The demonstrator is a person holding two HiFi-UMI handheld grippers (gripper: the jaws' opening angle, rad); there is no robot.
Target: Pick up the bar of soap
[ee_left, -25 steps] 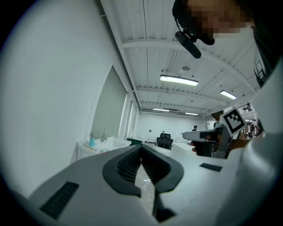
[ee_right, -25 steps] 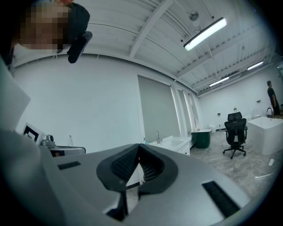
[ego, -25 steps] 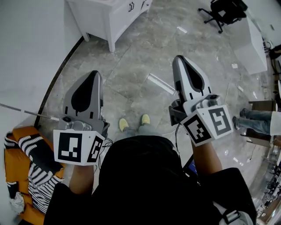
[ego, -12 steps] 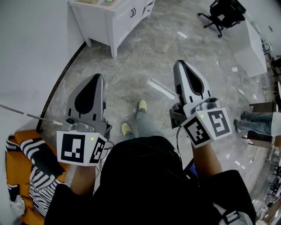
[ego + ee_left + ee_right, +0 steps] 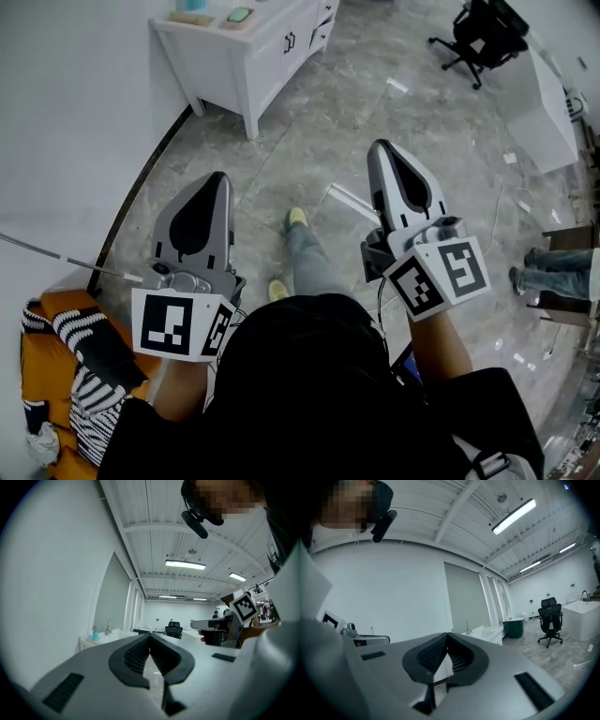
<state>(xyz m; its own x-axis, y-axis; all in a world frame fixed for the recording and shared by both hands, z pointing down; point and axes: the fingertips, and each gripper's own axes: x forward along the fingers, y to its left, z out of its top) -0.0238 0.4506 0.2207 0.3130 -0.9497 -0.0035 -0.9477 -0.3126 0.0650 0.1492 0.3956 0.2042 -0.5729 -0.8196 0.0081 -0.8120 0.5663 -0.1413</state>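
Note:
My left gripper (image 5: 217, 180) and right gripper (image 5: 380, 148) are held side by side above the grey stone floor, pointing forward. Both are shut with nothing between the jaws, as the left gripper view (image 5: 150, 635) and the right gripper view (image 5: 447, 635) show. Ahead at the far left stands a white cabinet (image 5: 267, 58). A small green thing (image 5: 239, 14) lies on its top beside a blue bottle (image 5: 192, 6). It is too small to tell whether that is the bar of soap. The cabinet is well beyond both grippers.
The cabinet top carries a faucet (image 5: 108, 627) and a blue spray bottle (image 5: 95, 633). A black office chair (image 5: 483, 33) and a white tub (image 5: 548, 94) stand at the far right. An orange seat with striped cloth (image 5: 56, 366) is at my left. Another person's legs (image 5: 553, 272) show at the right.
The white cabinet has come further into the head view and sits lower in it. My feet have stepped forward. Both grippers keep their pose and stay shut.

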